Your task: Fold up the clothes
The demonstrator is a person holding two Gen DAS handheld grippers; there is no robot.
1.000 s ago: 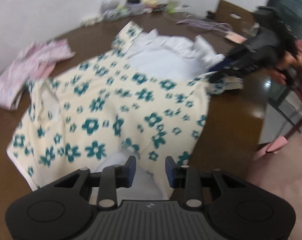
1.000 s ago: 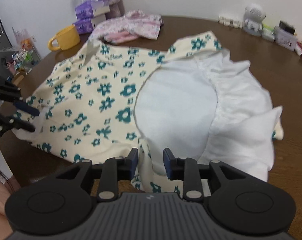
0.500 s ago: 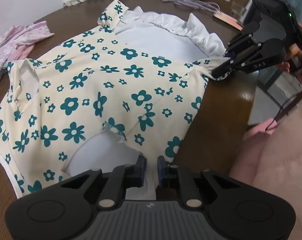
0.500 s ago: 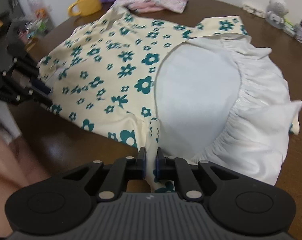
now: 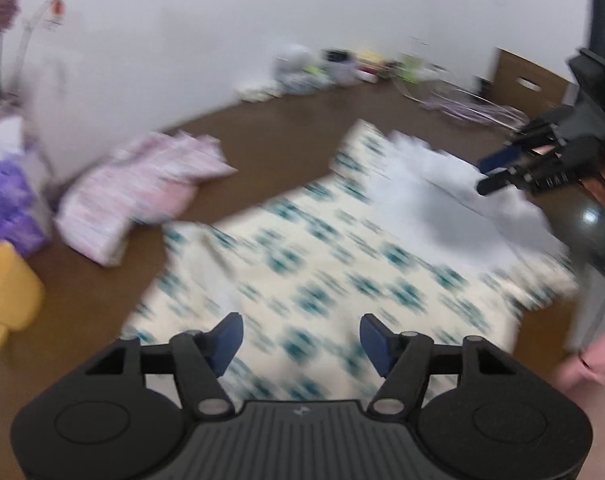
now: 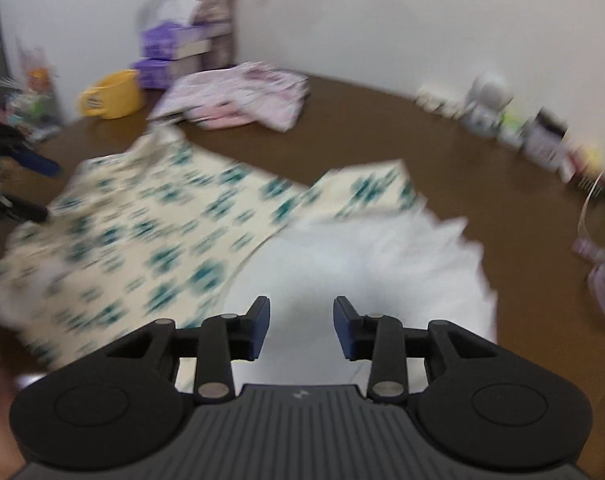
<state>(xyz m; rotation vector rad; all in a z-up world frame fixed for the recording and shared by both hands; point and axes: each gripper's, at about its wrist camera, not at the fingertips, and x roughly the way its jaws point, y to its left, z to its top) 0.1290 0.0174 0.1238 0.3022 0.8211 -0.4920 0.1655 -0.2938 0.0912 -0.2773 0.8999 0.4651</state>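
Dress [image 5: 334, 264] spread flat on brown table [image 5: 270, 152], both views blurred.
Left gripper [image 5: 301, 336] and right gripper [image 6: 301, 326] gape empty above it; pink garment [image 5: 142, 196], yellow mug [image 6: 112, 94] beside.

A cream cotton garment with teal flowers and white lining [image 5: 314, 264] lies on the dark brown wooden table [image 6: 382, 128], a yellow plastic mug [image 6: 114, 96] at 10 o'clock.

Brown table [image 5: 286, 152]: floral garment [image 5: 342, 272] directly ahead of fingers; pink folded clothes [image 5: 142, 196] and yellow mug [image 5: 6, 284] beyond-left.
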